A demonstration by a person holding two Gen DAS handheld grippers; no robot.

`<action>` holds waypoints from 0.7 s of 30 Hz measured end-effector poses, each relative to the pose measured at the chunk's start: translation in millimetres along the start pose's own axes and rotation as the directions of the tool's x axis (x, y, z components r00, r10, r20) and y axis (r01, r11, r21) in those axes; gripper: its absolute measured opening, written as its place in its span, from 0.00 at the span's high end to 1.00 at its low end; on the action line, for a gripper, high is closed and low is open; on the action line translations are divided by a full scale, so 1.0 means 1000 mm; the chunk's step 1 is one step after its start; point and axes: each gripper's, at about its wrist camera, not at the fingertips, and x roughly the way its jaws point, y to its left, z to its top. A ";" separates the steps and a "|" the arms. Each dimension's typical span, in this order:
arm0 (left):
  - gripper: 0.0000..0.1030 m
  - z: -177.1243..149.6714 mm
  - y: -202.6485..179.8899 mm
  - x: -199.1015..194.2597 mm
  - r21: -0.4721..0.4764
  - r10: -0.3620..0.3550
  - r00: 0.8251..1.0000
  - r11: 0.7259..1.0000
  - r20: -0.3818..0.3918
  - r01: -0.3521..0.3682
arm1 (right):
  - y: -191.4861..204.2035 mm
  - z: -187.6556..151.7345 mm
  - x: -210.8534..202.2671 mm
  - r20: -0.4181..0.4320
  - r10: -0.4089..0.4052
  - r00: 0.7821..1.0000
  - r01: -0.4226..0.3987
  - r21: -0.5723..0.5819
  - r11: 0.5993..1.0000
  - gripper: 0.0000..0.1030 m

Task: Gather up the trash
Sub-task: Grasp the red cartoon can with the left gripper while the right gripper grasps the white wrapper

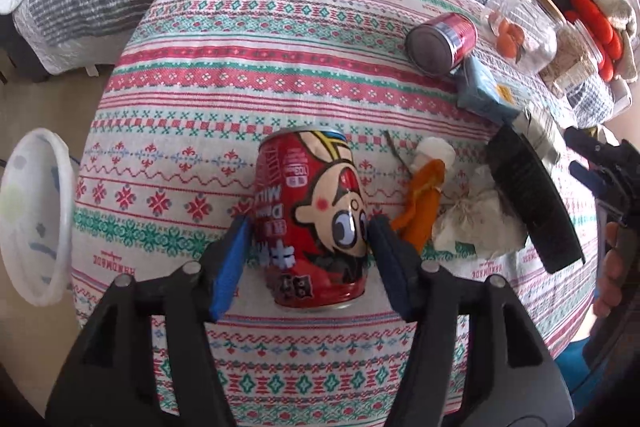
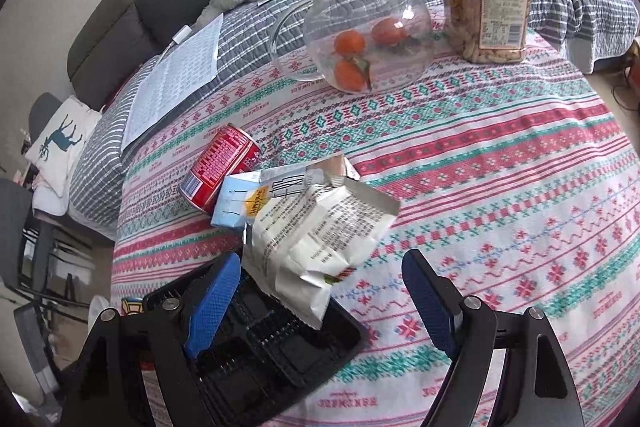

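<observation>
While two red cans (image 1: 442,43) lie tabled, left tongs (image 1: 306,227) clasp one (image 1: 316,219).

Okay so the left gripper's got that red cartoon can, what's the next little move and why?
Probably swing the red cartoon can left toward the white bin, then release. The left gripper has its pads on both sides of it, and the bin sits open beside the table.

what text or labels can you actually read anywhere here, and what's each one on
"HANDMADE": woven repeatedly into the patterned tablecloth, seen upside down near the bottom edge of the right wrist view.
"MILK": partly readable, upside down, on the red cartoon can between the left tool's fingers.
Too small or blurred: fine print on the white snack bag, the nut jar label, the lying red can, the blue carton and the printed sheet.
</observation>
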 end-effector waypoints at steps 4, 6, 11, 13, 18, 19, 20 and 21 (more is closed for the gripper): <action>0.41 0.000 0.003 -0.002 -0.018 -0.021 1.000 1.000 0.002 0.021 | -0.001 0.002 0.014 -0.008 0.021 1.000 -0.020 0.039 0.999 0.23; 0.41 -0.001 0.003 -0.004 -0.017 -0.023 1.000 1.000 0.007 0.023 | -0.001 0.002 0.018 -0.010 0.025 1.000 -0.025 0.052 0.998 0.35; 0.44 -0.003 0.010 -0.015 -0.023 -0.040 0.999 0.999 0.027 0.041 | -0.004 0.002 0.020 -0.029 0.080 0.996 -0.078 0.066 0.995 0.67; 0.44 -0.004 0.014 -0.021 -0.026 -0.046 0.998 0.999 0.038 0.047 | -0.002 0.003 0.011 -0.010 0.096 0.995 -0.096 0.047 0.994 0.78; 0.46 -0.009 0.026 -0.041 -0.032 -0.056 0.995 0.998 0.077 0.059 | 0.006 0.003 -0.022 0.048 0.109 0.993 -0.108 -0.023 0.994 0.78; 0.46 -0.011 0.029 -0.045 -0.034 -0.057 0.995 0.998 0.085 0.060 | 0.009 0.002 -0.030 0.060 0.118 0.991 -0.116 -0.038 0.992 0.78; 0.47 -0.012 0.032 -0.048 -0.036 -0.058 0.994 0.997 0.093 0.062 | 0.011 0.000 -0.035 0.067 0.125 0.990 -0.122 -0.047 0.991 0.78; 0.47 -0.013 0.036 -0.052 -0.039 -0.059 0.993 0.997 0.101 0.063 | 0.013 -0.002 -0.042 0.076 0.135 0.988 -0.130 -0.060 0.990 0.78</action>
